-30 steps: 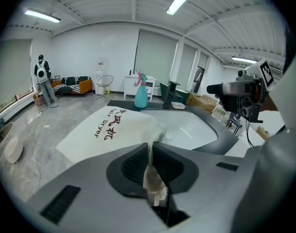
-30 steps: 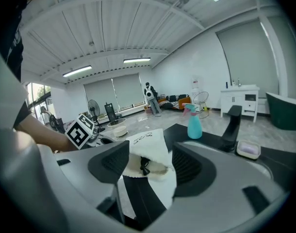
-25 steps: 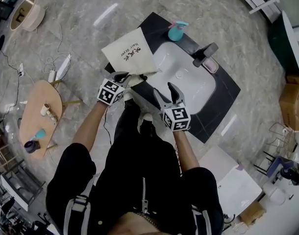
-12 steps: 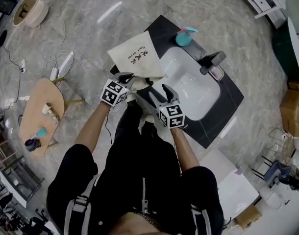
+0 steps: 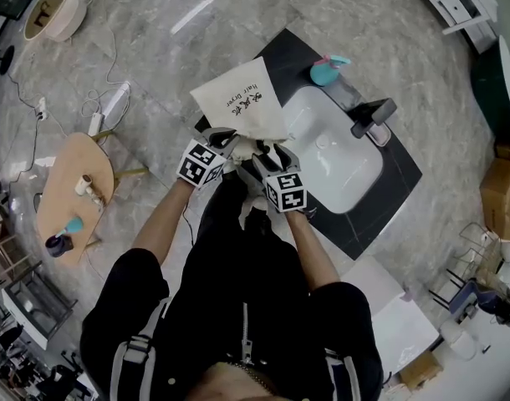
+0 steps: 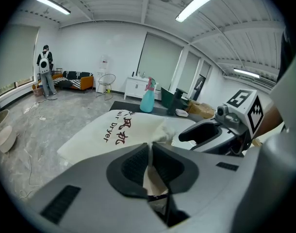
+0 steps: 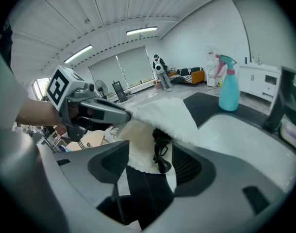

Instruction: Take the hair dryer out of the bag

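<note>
Ahead of both tongs: black counter [image 5: 395, 174] with a white sink [image 5: 339, 161] set in it. On the counter's near corner, just beyond the left tongs [image 6: 149, 154]: cream cloth bag [image 5: 238, 103], printed side up, mouth toward the tongs. Left tongs clenched on the upper lip of that mouth, cloth pinched flat between the pads. Right tongs [image 7: 150, 161] released, jaws apart, nose at the opening just beside the left pair. Between the right jaws, untouched: black cord [image 7: 161, 149] with its plug, hanging out of the bag. No sight of the hair dryer itself; judged to be inside the bag, beyond the cord.

Step in hand, by judgement: reaching in for the dryer. To do well:
- Keep the left pinch firm and raise the lip so the mouth gapes.
- Push the right tongs past the cord to the body or handle.
- Avoid closing on the cord alone: risk of slipping or snagging on cloth.
- Draw out along the bag's length.

Against a second ago: right tongs then well apart from the left, by the sink's near edge; now in close and lower, at the mouth. Left pinch unchanged.
</note>
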Motion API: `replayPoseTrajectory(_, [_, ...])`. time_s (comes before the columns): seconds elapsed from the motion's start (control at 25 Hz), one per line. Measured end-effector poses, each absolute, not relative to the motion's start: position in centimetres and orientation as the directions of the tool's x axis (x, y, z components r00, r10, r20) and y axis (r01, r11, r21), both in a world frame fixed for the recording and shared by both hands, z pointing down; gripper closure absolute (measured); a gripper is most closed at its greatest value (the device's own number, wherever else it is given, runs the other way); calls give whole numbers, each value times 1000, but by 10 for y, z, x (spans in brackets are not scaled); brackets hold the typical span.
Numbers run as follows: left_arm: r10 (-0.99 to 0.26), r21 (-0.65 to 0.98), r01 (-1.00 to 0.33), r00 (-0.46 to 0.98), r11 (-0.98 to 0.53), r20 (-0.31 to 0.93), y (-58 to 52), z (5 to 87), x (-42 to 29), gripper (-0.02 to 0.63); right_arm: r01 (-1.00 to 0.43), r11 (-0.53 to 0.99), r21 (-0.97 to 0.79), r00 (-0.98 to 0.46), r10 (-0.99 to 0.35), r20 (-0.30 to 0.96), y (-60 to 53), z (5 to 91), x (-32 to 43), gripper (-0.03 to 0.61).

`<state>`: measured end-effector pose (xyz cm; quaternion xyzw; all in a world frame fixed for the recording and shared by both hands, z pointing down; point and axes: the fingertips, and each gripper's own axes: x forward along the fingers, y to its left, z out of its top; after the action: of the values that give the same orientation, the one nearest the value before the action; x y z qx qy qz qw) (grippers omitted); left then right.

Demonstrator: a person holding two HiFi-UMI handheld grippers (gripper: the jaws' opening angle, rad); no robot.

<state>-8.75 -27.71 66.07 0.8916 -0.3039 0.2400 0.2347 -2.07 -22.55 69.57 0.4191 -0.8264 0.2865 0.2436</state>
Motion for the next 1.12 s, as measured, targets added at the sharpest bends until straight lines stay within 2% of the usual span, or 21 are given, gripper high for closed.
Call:
replayPoseTrajectory(0.56, [-401,294,-619,733,-728,550,-276,662,-89,566,-862,425,-275,-483,-524,702,-250,738,-25,311])
replayPoseTrajectory(0.68, [-396,297,-613,738,-732,546,-275,660,-91,568,-869,426,-253,-462,-511,725,-252,742,-25,348])
replayPoseTrajectory(0.92, [-397,276,-606,737,-746,547,-274,659,-90,566,-873,437,-214,-429,-482,764,-251,748,-25,508])
replayPoseTrajectory(1.12, [-403,267,-608,735,-747,546,-270,658,-90,566,-873,440,-209,-424,-474,772,-250,747,-26,511])
